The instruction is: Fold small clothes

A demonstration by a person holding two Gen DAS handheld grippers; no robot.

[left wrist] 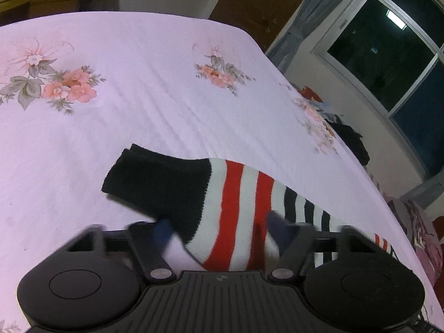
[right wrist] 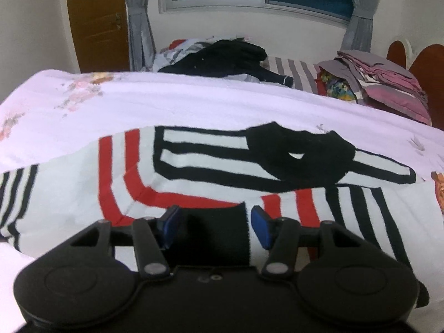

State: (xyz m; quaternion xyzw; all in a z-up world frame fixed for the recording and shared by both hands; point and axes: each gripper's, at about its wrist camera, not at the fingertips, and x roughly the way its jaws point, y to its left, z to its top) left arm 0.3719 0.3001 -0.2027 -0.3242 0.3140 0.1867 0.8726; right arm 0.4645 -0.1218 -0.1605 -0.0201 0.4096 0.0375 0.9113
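A small white sweater with red and black stripes lies flat on the floral bedsheet, its black collar towards the far side. My right gripper is open just above the sweater, and a black cuff lies between its blue pads. In the left wrist view, a sleeve with a black cuff runs across the sheet. My left gripper is open and straddles the red and white part of that sleeve; its fingertips are blurred.
A dark heap of clothes and a folded stack of pink and grey fabric lie on a second bed beyond the sheet. The bed edge drops away at the right in the left wrist view, near more dark clothes. A window and door stand behind.
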